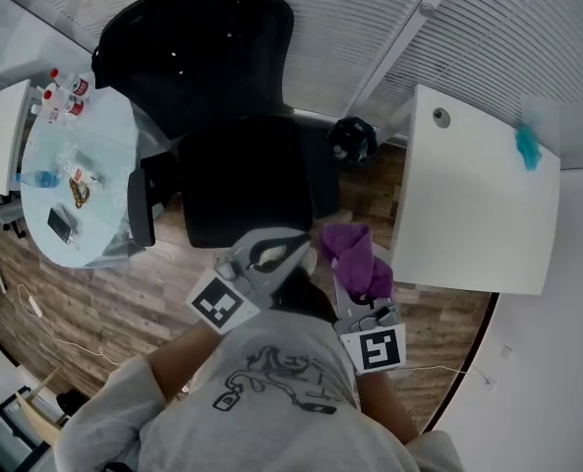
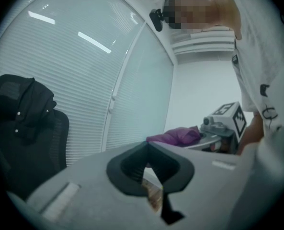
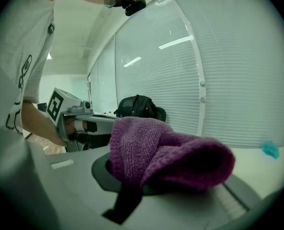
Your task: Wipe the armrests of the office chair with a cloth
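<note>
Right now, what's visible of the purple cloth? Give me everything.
The purple cloth looks like a nubby microfibre towel, bunched into a thick, folded wad. The right gripper is shut on its lower end, and the rest bulges up and forward from there. In the head view it is held in the air between the black office chair and the white desk, and it touches neither armrest.

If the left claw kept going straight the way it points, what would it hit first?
Probably the window blinds, passing just right of the office chair; depth is hard to judge.
</note>
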Available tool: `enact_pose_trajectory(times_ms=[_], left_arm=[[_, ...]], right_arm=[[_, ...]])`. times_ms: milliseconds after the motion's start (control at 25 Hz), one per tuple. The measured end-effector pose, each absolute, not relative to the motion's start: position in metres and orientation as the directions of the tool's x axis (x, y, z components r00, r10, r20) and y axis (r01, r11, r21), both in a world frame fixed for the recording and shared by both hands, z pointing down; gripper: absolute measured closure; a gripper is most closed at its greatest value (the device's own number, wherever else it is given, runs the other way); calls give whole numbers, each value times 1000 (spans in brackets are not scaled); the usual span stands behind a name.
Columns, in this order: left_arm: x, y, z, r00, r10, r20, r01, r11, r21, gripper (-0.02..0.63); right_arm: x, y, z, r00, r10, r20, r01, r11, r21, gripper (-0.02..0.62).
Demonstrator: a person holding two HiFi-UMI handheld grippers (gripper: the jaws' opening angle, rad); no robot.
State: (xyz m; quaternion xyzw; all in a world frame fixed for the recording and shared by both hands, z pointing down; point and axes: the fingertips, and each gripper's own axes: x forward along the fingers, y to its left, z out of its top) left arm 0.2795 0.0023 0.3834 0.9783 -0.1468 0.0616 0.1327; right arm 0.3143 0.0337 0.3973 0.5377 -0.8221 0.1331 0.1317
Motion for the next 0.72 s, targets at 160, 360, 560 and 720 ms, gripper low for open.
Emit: enact_pose_trajectory(times_ms=[160,360,560,720], left_arm=[[280,-12,417,948,-277,159,-309,-921,236,604],[284,-26,465,948,-267,174,-299,-935,193,604],[290,-34,513,953,-229,197,-264,-949,175,604],[290,-40,539,954,-219,206,-259,-947,190,604]], right_arm=[[317,22,443,-365,-831,420,-924,379,-54,568],[321,11,504,-360,-795,489,-923,379,-65,568],[320,-3,562,-351,-766,539,-919,391,-44,568],[316,-11,624,-339,-713,614,-915,401,-39,568]])
